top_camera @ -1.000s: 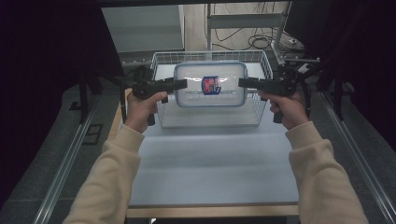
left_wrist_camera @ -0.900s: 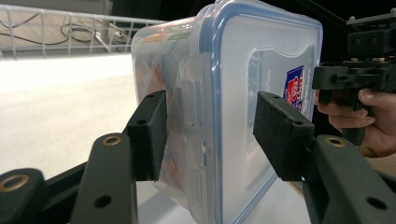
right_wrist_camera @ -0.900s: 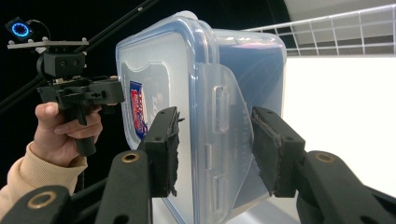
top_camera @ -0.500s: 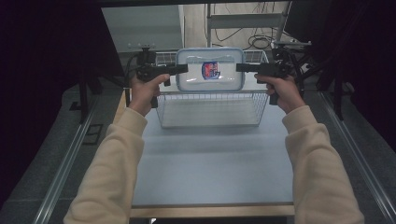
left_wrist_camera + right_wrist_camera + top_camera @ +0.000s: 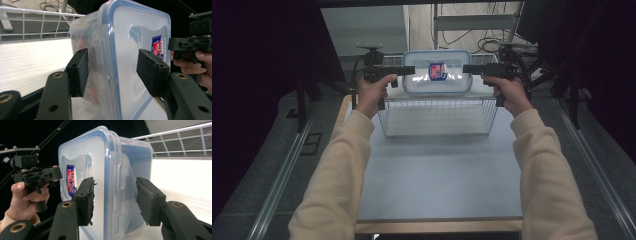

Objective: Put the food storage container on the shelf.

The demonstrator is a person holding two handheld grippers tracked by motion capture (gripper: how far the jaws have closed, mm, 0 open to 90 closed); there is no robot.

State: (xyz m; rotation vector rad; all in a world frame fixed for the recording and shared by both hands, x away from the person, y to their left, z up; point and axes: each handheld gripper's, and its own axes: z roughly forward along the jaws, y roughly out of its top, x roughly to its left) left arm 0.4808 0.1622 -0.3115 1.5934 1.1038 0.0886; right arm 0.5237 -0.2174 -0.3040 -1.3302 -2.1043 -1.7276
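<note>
surface (image 5: 437, 175): pale grey top, bare in front of me; my two cream sleeves reach forward over it.
wire basket (image 5: 437, 117): white mesh, standing toward the far end of the surface; its rim shows behind the box in both claw views.
plastic box (image 5: 437, 72): clear, with a blue-edged lid (image 5: 140, 32) and a red and blue label (image 5: 437, 71). it hangs between my two claws above the far rim of the basket, one claw at each short end.
left claw (image 5: 112, 72): it straddles the box's left end at the side latch. the pad on the body side lies against the clear wall; the pad on the lid side stands a little apart from the lid. its jaws have just been opening, the box between them.
right claw (image 5: 116, 200): it straddles the right end at the other latch, both pads standing apart from the plastic. its jaws have just been opening as well, the box between them.
</note>
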